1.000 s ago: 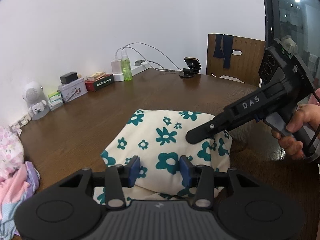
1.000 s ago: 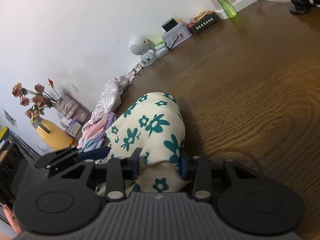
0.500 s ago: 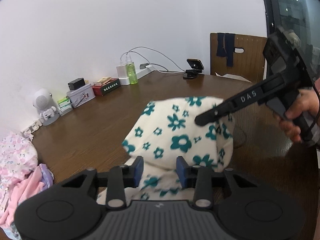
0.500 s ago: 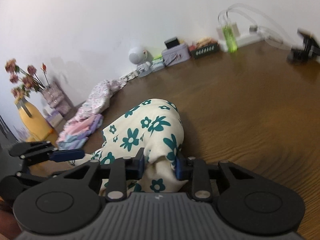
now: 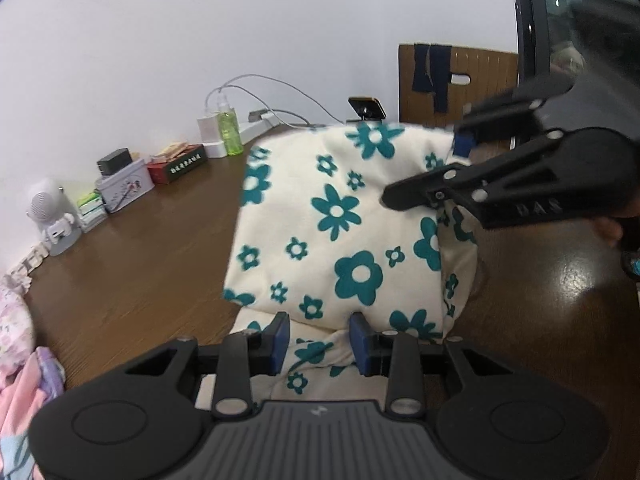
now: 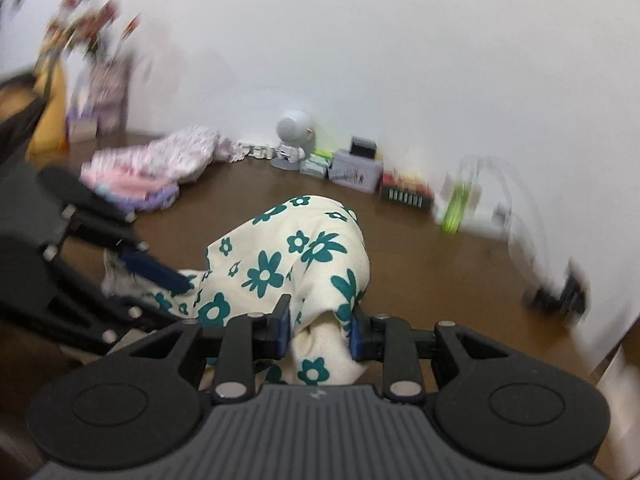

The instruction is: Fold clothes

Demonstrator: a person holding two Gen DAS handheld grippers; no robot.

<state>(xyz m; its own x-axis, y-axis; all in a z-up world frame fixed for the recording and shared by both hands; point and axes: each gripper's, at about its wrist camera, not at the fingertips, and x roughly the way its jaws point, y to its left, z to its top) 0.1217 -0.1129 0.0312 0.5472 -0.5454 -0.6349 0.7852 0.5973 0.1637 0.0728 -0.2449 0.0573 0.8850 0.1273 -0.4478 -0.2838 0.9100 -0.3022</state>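
Observation:
A cream garment with teal flowers point(image 5: 336, 220) hangs lifted above the brown table point(image 5: 140, 256). My left gripper point(image 5: 319, 342) is shut on its near edge. My right gripper point(image 6: 319, 330) is shut on another edge of the same garment point(image 6: 280, 264). In the left wrist view the right gripper point(image 5: 460, 168) holds the cloth's upper right corner. In the right wrist view the left gripper point(image 6: 152, 276) grips the cloth at the left.
A pile of pink and floral clothes point(image 6: 152, 168) lies at the table's left. Along the wall stand a small white robot figure point(image 5: 52, 216), tins and boxes point(image 5: 124, 184), a green bottle point(image 5: 230, 130) and a charger with cables. A wooden chair point(image 5: 456, 80) stands behind.
Both grippers have raised the garment off the table, so it hangs higher and more spread. The right gripper has swung and its view is blurred.

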